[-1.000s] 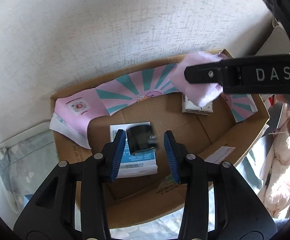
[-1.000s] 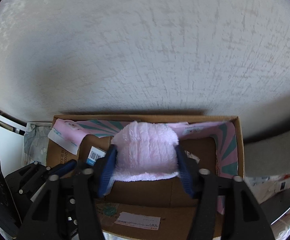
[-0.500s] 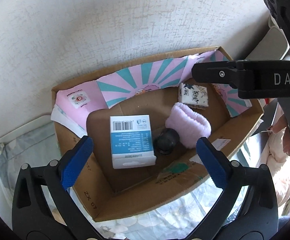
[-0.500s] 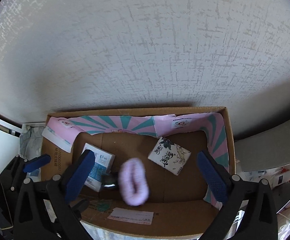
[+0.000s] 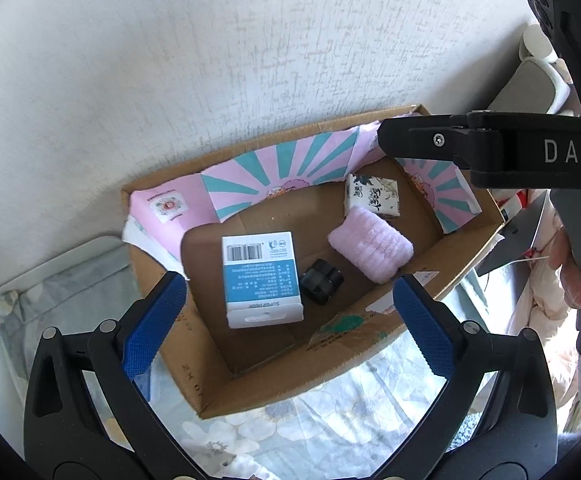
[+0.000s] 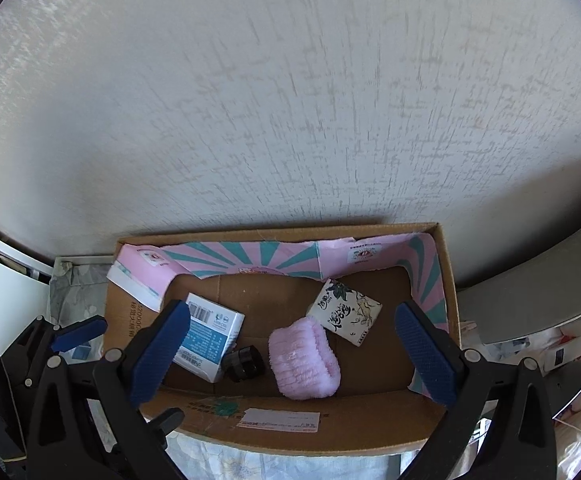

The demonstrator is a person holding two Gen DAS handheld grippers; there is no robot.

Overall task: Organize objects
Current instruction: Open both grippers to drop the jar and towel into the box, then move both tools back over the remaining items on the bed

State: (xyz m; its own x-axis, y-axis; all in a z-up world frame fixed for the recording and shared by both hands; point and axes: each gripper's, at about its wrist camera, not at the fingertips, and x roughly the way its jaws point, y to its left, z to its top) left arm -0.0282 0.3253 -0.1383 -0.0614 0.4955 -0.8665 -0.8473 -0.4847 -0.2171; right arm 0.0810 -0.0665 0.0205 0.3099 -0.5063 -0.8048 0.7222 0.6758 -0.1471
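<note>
An open cardboard box (image 5: 274,376) (image 6: 274,436) stands against the wall. Inside lie a blue-and-white carton (image 5: 260,280) (image 6: 210,338), a small black jar (image 5: 321,281) (image 6: 246,363), a pink fluffy band (image 5: 370,250) (image 6: 304,362) and a floral tissue pack (image 5: 372,196) (image 6: 344,312). My left gripper (image 5: 290,320) is open and empty above the box's near side. My right gripper (image 6: 294,350) is open and empty above the box; its finger (image 5: 490,148) shows at the right of the left wrist view.
A pink and teal striped liner (image 5: 274,176) (image 6: 250,262) lines the box's far wall. The box sits on a floral cloth (image 5: 322,432). A textured white wall (image 6: 290,100) rises behind. Clutter and a grey panel (image 6: 530,304) lie to the right.
Both grippers opened. The black jar dropped from the left gripper and the pink band from the right one; both now lie in the box. Both grippers have risen.
</note>
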